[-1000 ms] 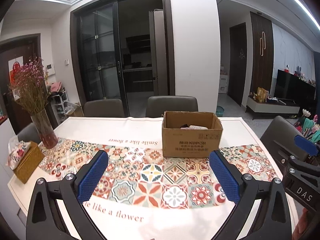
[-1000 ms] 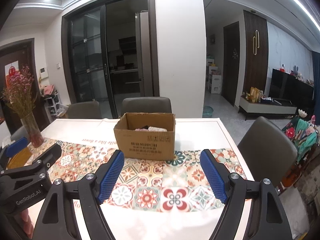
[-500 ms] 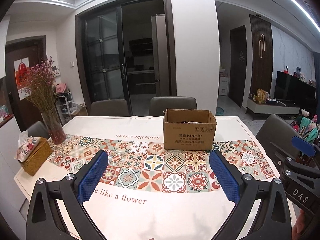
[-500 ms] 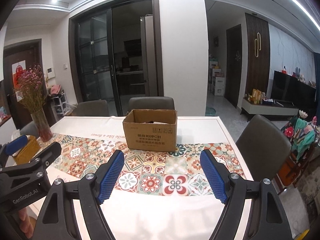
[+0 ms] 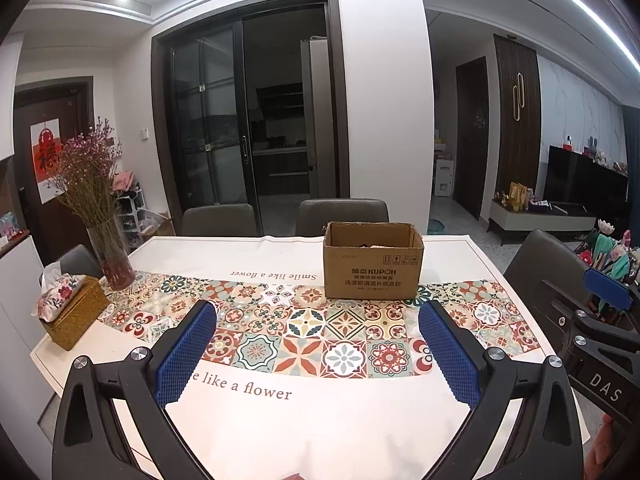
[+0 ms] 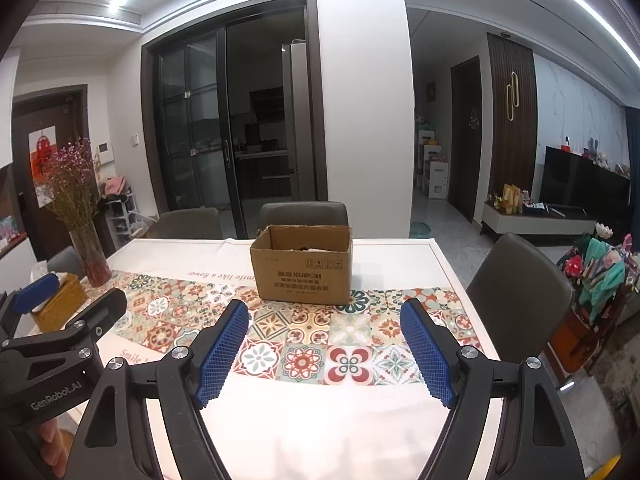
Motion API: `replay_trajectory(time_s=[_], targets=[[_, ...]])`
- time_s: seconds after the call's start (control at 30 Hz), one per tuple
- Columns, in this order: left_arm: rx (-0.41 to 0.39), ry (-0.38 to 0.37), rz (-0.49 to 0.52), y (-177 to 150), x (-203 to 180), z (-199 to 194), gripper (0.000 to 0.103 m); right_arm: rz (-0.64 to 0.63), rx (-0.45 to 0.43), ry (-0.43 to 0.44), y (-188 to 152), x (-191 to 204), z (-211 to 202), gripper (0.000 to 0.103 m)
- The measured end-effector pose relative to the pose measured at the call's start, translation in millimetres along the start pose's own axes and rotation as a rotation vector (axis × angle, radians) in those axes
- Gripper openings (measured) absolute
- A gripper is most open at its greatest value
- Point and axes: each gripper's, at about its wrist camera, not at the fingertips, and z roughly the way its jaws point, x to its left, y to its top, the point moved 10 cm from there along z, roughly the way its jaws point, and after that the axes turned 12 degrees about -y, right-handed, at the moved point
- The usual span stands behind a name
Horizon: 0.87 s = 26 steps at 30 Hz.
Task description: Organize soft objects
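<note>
An open brown cardboard box (image 5: 373, 266) stands on the far middle of the table; it also shows in the right wrist view (image 6: 302, 270). Pale and dark soft items barely show over its rim. My left gripper (image 5: 318, 354) is open and empty, held over the near side of the table, well short of the box. My right gripper (image 6: 324, 354) is open and empty too, to the right of the left one and equally far back. Each gripper shows at the edge of the other's view.
The table (image 5: 328, 420) has a white cloth with a patterned tile band. A glass vase of dried flowers (image 5: 108, 256) and a wicker tissue box (image 5: 70, 312) stand at the left edge. Grey chairs stand behind the table (image 5: 343, 212) and at its right (image 6: 520, 292).
Both grippers have drawn back and up from the box, which now looks smaller and farther. Both stay open and empty.
</note>
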Motion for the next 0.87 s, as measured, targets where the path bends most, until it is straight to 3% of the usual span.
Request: replay_trajectory(time_s=[0.87], targets=[[-0.009, 0.002, -0.003, -3.7, -5.7, -10.4, 0.103, 0.003, -0.006, -0.002, -3.2, -5.5, -7.9, 0.079]])
